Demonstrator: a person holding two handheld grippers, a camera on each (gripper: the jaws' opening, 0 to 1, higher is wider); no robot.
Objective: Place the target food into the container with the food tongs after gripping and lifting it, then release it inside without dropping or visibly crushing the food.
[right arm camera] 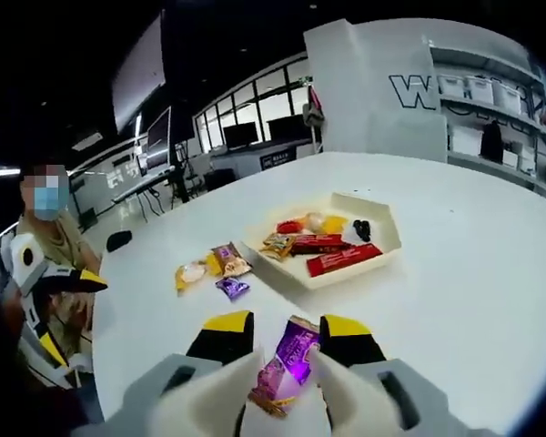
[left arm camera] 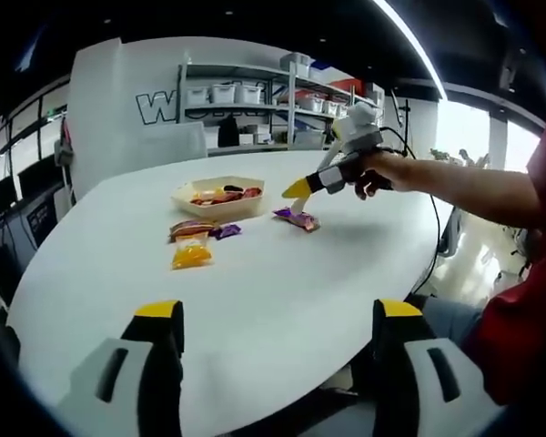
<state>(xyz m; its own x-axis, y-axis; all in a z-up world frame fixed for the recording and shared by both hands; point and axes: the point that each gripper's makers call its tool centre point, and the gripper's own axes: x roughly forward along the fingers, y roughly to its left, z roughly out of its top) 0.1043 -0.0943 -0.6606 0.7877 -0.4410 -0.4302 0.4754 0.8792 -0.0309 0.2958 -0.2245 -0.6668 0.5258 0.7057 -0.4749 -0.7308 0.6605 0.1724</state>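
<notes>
A purple snack packet (right arm camera: 291,357) lies between my right gripper's (right arm camera: 285,330) yellow-tipped jaws, and the white tong arms (right arm camera: 209,396) press in on its near end. In the left gripper view the same packet (left arm camera: 297,218) rests on the white table, with the right gripper (left arm camera: 302,189) tilted down onto it in a person's hand. Beyond it stands the cream container tray (right arm camera: 382,238) (left arm camera: 220,211), holding several wrapped snacks. My left gripper (left arm camera: 278,314) hovers open over the table's near edge with nothing between its jaws.
Left of the tray lie a brown packet (left arm camera: 192,228), a small purple one (left arm camera: 226,231) and a yellow one (left arm camera: 191,255). The round white table (left arm camera: 282,273) falls away at its near edge. A masked person (right arm camera: 55,237) sits at the far left. Shelves (left arm camera: 255,100) stand behind.
</notes>
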